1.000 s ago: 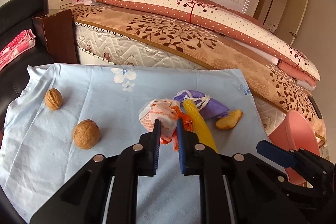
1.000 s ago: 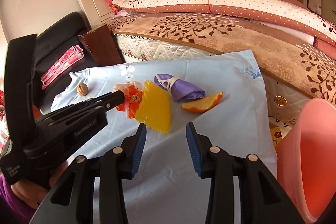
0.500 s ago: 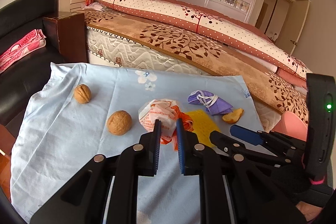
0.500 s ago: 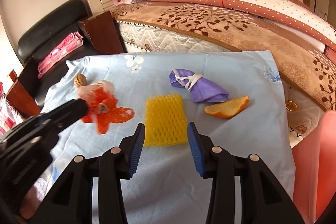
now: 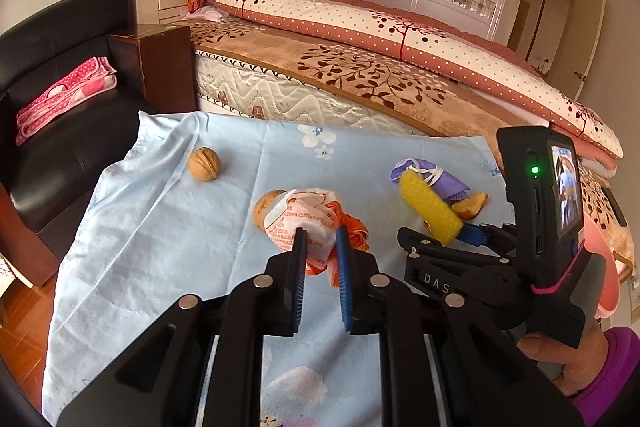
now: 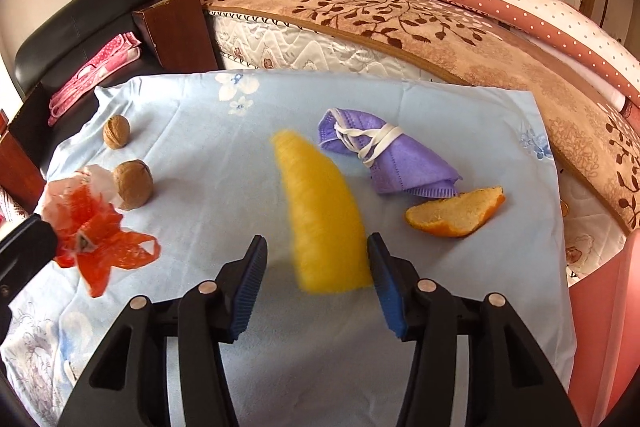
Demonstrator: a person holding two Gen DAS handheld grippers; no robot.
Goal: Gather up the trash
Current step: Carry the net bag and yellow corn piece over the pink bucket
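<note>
The left tongs [image 5: 320,247] pinch a light, crinkly plastic wrapper [image 5: 302,223]. The right tongs [image 6: 316,267] gape wide around a soft, springy yellow foam net [image 6: 324,219], touching only the right-hand pad; squeezing its near end should suffice.

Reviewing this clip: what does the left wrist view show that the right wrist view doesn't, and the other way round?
Only the left wrist view shows the whole right gripper from outside, with its camera screen and the person's hand, plus the printed side of the white wrapper pinched by the left gripper.

Only the right wrist view shows the right gripper's open fingers either side of the yellow sponge, and the orange peel unobstructed.

Both show the two walnuts, purple mask, blue cloth and bed.
</note>
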